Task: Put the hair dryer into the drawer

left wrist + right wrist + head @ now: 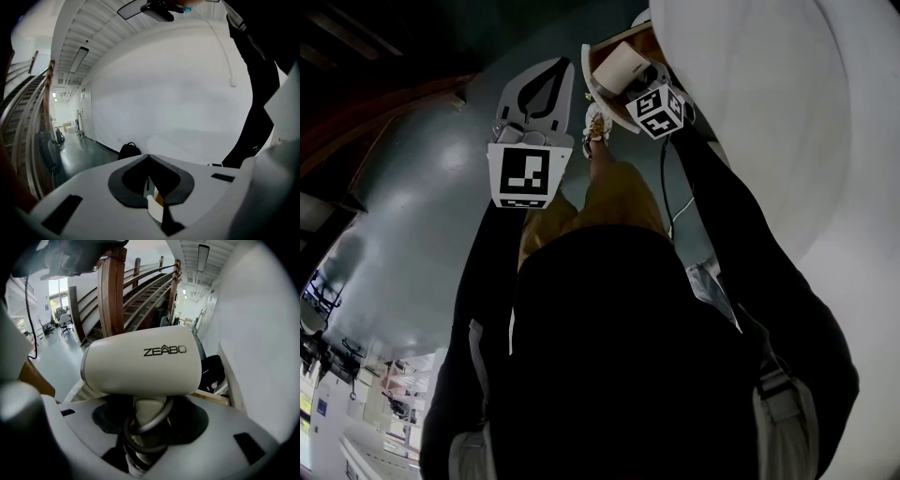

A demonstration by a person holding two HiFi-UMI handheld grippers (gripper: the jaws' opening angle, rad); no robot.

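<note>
The cream hair dryer [140, 363], printed ZEABO, fills the right gripper view. My right gripper [147, 416] is shut on its handle, and a grey cord loop [150, 425] hangs round that handle. In the head view the hair dryer [621, 66] is held at the top, over a wooden-rimmed opening [619, 39] beside a white body; I cannot tell whether this is the drawer. The right gripper [630, 86] points steeply down there. My left gripper [546, 82] hangs to its left over the floor, jaws met at the tips and holding nothing. The left gripper [150, 161] faces a white wall.
A large white rounded surface [769, 112] takes up the right side. A white cable [680, 211] trails beside my right sleeve. A wooden staircase rail [115, 296] rises behind the dryer. A black backpack [129, 151] sits on the grey floor [412, 206] by the wall.
</note>
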